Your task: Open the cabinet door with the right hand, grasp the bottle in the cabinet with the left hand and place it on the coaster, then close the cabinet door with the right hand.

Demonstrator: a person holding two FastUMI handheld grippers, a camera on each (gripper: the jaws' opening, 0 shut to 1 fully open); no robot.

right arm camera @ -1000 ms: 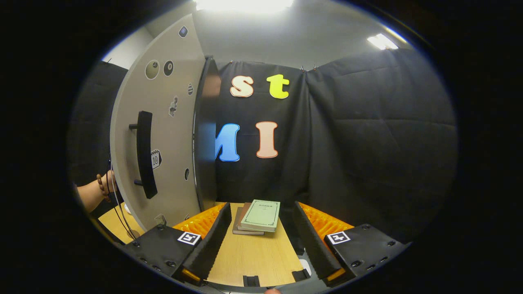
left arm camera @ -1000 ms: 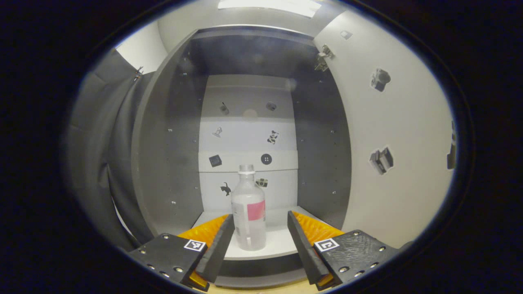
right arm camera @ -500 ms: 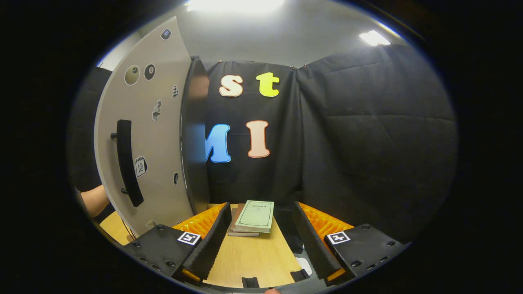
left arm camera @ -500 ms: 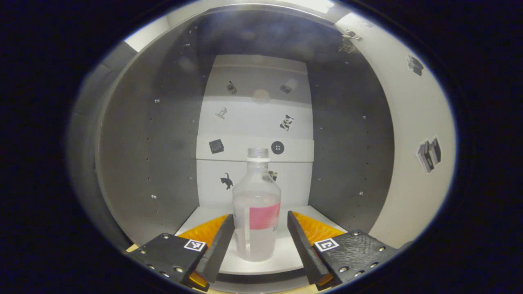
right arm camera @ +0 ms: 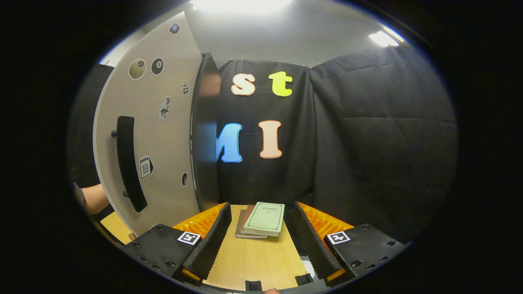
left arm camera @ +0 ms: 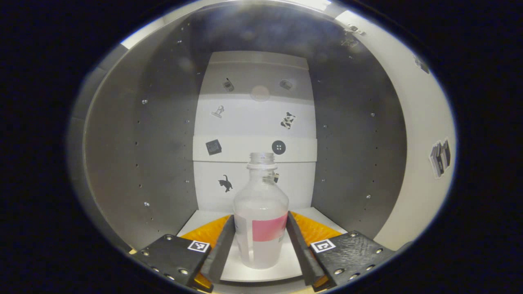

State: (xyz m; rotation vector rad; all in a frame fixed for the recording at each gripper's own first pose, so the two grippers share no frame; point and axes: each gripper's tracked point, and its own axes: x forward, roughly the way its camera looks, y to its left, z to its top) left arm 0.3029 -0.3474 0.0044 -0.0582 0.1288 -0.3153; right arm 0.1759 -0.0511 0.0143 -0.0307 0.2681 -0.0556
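Your left gripper (left arm camera: 260, 241) brackets the clear plastic bottle (left arm camera: 261, 216) standing on the cabinet shelf (left arm camera: 261, 269), fingers apart, close beside its label band. Light, smooth and likely squashy: grip the lower body gently. Your right gripper (right arm camera: 259, 241) hangs open over the table (right arm camera: 253, 257).

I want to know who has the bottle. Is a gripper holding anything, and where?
The left gripper brackets the clear plastic bottle at its lower body; whether its fingers press cannot be told. The right gripper holds nothing.
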